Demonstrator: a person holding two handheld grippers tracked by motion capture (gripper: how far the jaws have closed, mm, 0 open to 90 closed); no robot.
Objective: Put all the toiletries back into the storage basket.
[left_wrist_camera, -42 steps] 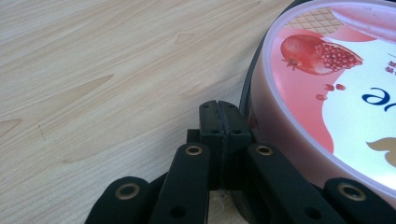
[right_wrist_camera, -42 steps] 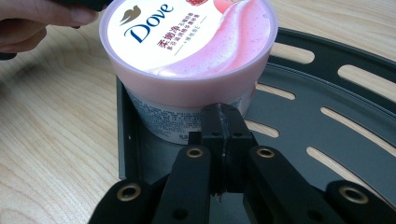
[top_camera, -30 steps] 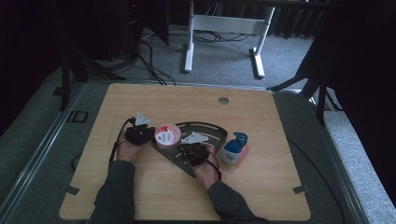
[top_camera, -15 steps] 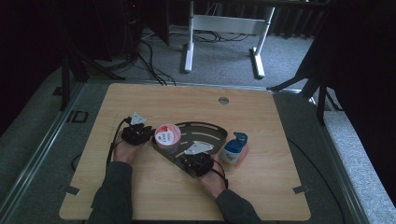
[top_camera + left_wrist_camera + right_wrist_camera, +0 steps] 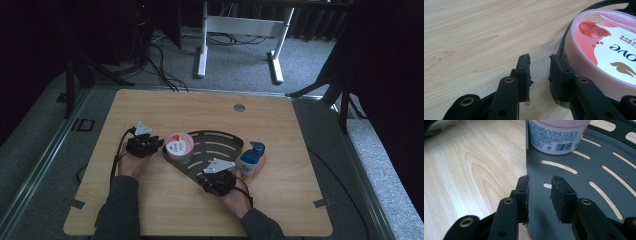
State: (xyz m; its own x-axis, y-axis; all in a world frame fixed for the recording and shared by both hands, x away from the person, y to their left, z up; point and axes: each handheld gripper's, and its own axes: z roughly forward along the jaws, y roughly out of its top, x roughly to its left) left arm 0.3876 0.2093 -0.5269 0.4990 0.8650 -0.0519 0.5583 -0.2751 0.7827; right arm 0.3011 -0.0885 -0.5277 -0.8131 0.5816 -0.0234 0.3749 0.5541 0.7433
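Jaws on both grippers have just been opening: our left gripper (image 5: 539,72) stands narrowly parted beside the pink tub (image 5: 179,146), empty; our right gripper (image 5: 539,195) straddles the dark slotted tray's (image 5: 220,150) wall without pinching. Tub sits in the tray's left corner on the table (image 5: 150,210). We'd back both straight off, not nudging tray or tub.

Left claw (image 5: 150,145), right claw (image 5: 218,176): jaws parted.

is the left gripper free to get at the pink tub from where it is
Probably yes: the left gripper sits open right beside the pink tub, with bare table between the jaws.
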